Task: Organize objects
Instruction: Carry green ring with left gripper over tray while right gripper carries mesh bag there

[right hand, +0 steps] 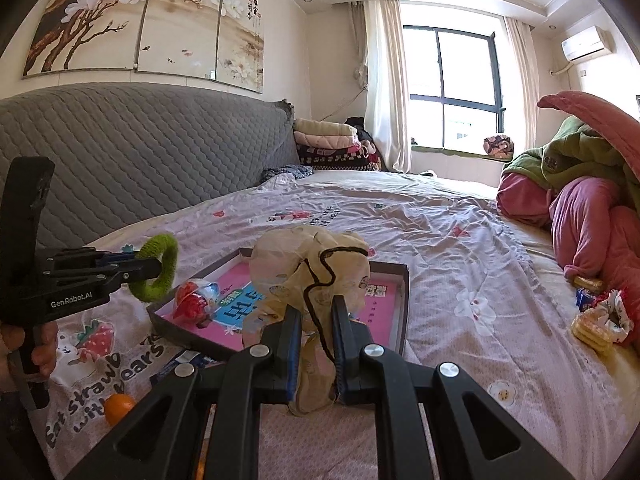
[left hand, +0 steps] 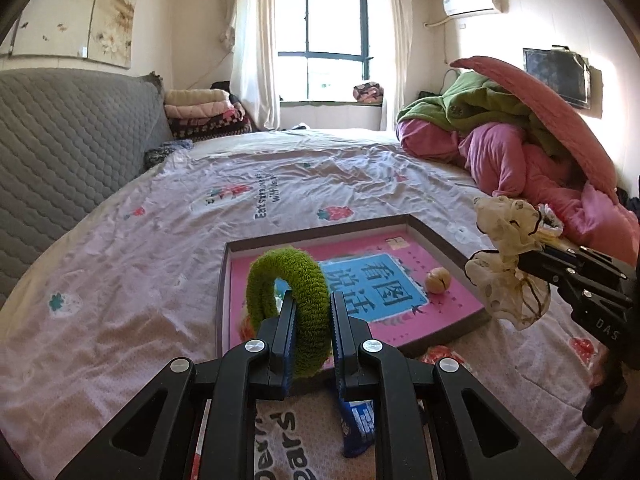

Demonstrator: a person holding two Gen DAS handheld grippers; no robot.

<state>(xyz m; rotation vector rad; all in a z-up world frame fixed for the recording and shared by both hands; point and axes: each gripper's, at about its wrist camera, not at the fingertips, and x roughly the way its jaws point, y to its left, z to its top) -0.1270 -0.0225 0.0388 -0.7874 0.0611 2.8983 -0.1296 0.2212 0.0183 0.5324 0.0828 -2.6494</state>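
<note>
Indoors, on a bed (left hand: 120, 280) with a strawberry-print sheet, a shallow box lid (left hand: 436, 232) with a pink picture inside lies at the centre. At six o'clock in the left wrist view, the left gripper (left hand: 313, 320) has its jaws clenched on a fuzzy green hair tie (left hand: 292, 280), held upright above the lid's near edge. At three o'clock, the right gripper (left hand: 536, 268) grips a cream dotted hair tie (left hand: 504, 240), its jaws clenched. A small nut (left hand: 438, 281) rests in the lid. Pink and green quilts (left hand: 520, 140) are heaped at two o'clock.
</note>
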